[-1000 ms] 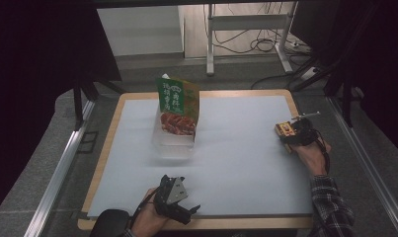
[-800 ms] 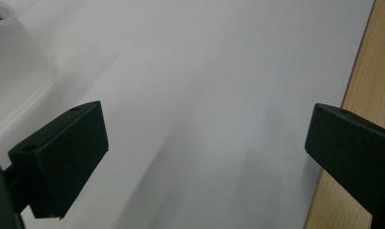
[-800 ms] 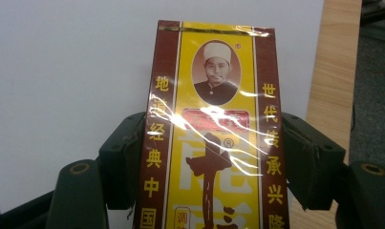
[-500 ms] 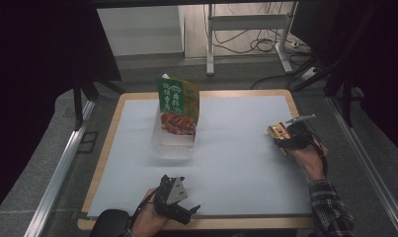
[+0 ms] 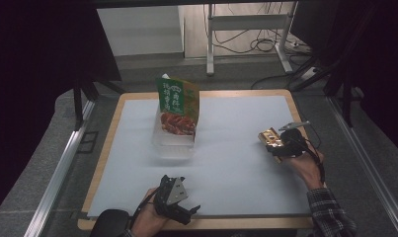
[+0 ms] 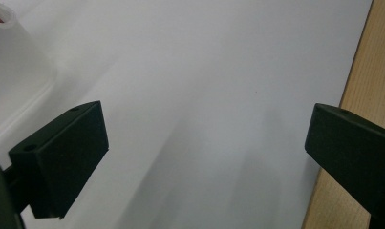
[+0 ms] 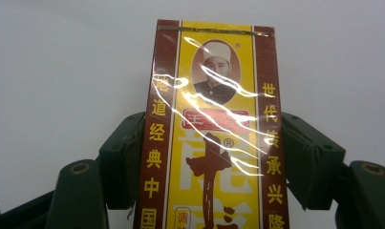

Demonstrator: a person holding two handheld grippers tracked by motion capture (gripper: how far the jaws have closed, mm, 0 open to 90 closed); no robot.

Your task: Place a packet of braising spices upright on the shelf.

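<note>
Right gripper [image 7: 214, 162] clamps yellow-maroon packet [image 7: 213, 129]; left gripper [image 6: 204, 152] jaws wide, empty.

The left gripper [image 5: 192, 211], a black two-jaw tool topped by a grey three-cornered plate, is held low at the near edge of the table by the left hand [image 5: 149, 220], its jaws pointed toward the right. In the left gripper view its black jaws are seen spread wide apart with nothing between them. The right gripper [image 5: 271, 143] is held out at the right side by the right hand [image 5: 305, 160], the forearm clad in a plaid sleeve [image 5: 330, 217]. In the right gripper view its jaws are seen pressed against both long sides of a yellow and maroon cellophane-wrapped box [image 7: 214, 138].
</note>
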